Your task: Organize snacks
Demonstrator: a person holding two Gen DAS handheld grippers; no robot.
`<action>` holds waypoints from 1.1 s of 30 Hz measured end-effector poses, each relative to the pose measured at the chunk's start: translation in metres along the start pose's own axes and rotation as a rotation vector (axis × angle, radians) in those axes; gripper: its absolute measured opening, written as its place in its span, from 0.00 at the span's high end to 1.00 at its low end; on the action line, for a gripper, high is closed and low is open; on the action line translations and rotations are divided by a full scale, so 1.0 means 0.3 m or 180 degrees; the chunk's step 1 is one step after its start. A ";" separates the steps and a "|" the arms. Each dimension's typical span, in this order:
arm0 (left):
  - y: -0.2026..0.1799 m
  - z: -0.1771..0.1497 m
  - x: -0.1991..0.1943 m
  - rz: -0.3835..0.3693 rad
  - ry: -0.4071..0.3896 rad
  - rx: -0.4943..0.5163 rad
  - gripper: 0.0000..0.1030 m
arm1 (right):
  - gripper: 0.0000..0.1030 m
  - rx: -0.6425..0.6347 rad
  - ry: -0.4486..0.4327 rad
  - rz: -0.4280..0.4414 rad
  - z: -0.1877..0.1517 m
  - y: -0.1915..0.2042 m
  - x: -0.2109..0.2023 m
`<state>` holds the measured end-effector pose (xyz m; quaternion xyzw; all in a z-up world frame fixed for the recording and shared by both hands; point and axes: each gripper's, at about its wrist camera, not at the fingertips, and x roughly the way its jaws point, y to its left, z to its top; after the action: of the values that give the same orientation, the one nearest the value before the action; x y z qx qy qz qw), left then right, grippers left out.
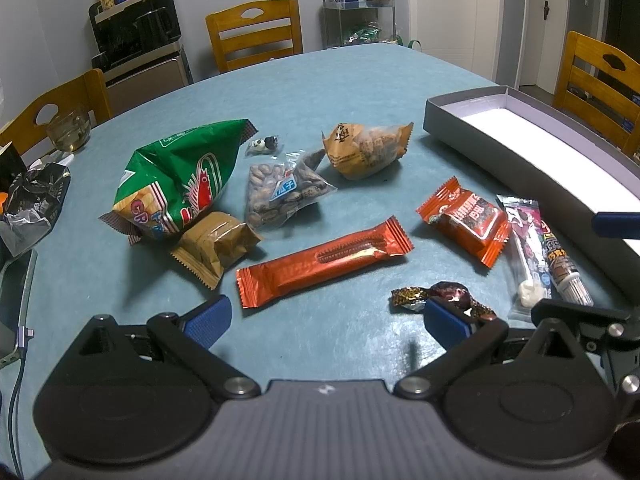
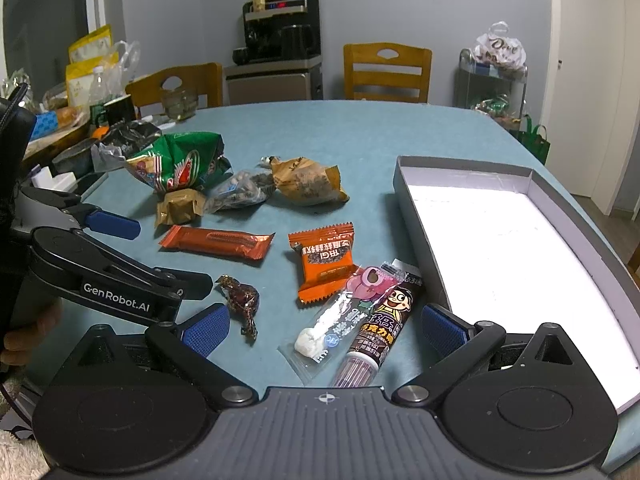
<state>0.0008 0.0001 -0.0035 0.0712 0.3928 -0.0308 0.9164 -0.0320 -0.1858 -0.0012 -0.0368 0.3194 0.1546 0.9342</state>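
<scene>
Snacks lie loose on the blue-green table [image 1: 328,92]: a green chip bag [image 1: 176,184], a brown packet [image 1: 212,246], a clear bag of nuts [image 1: 280,196], a tan packet [image 1: 366,148], a long orange bar [image 1: 324,266] and a square orange packet [image 1: 466,220]. My left gripper [image 1: 328,322] is open just short of the bar, its right pad beside a dark foil candy [image 1: 444,294]. My right gripper [image 2: 324,330] is open over a clear pink packet [image 2: 344,316] and a brown stick tube [image 2: 380,328]. The open grey box [image 2: 416,216] on the right holds nothing.
Wooden chairs [image 1: 256,32] ring the table. A glass bowl [image 1: 70,132], a crumpled black bag [image 1: 36,204] and a cabled device [image 1: 16,304] sit at the left edge. A small panda candy [image 1: 266,145] lies behind the nuts. A wire cart [image 1: 360,16] stands by the wall.
</scene>
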 end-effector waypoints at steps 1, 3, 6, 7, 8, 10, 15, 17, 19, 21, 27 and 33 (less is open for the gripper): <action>0.000 0.000 0.000 0.0001 0.0000 0.0000 0.00 | 0.00 0.0000 0.0001 -0.0001 0.000 0.000 0.000; 0.000 0.000 0.000 0.0000 0.0000 0.0000 0.00 | 0.00 0.0002 -0.0001 0.0000 0.001 -0.001 -0.001; 0.000 0.001 0.000 0.0000 0.0001 0.0000 0.00 | 0.00 0.0019 -0.0003 0.0004 -0.002 0.001 0.001; 0.001 0.001 0.000 -0.0001 0.0001 -0.0002 0.00 | 0.00 0.0033 -0.0004 0.0014 -0.008 0.002 0.005; 0.000 0.001 0.000 0.0002 0.0001 -0.0001 0.00 | 0.00 0.0051 -0.0001 0.0032 -0.010 0.001 0.006; -0.001 0.000 -0.001 0.0003 -0.0011 -0.0008 0.00 | 0.00 0.0067 0.0007 0.0048 -0.013 -0.001 0.004; 0.003 -0.014 -0.019 0.0025 -0.0088 -0.0022 0.00 | 0.00 0.0063 -0.0022 0.0096 -0.024 -0.006 -0.007; 0.004 -0.013 -0.025 0.0019 -0.0172 -0.0018 0.00 | 0.00 0.0093 -0.0021 0.0108 -0.022 -0.014 -0.013; 0.000 -0.010 -0.037 -0.0008 -0.0285 0.0030 0.00 | 0.00 0.0148 -0.0016 0.0150 -0.020 -0.024 -0.021; -0.009 -0.007 -0.052 -0.0061 -0.0391 0.0114 0.00 | 0.00 0.0193 -0.0009 0.0227 -0.021 -0.033 -0.029; -0.006 0.002 -0.058 -0.0053 -0.0372 0.0418 0.00 | 0.00 0.0226 -0.0033 0.0280 -0.023 -0.044 -0.051; 0.062 0.007 -0.047 -0.0352 -0.0518 0.0348 0.00 | 0.09 0.0290 -0.0049 0.0198 -0.021 -0.061 -0.053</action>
<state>-0.0054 0.0181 0.0100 0.0966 0.3182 -0.1083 0.9368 -0.0418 -0.2085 0.0029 0.0168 0.3199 0.1691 0.9321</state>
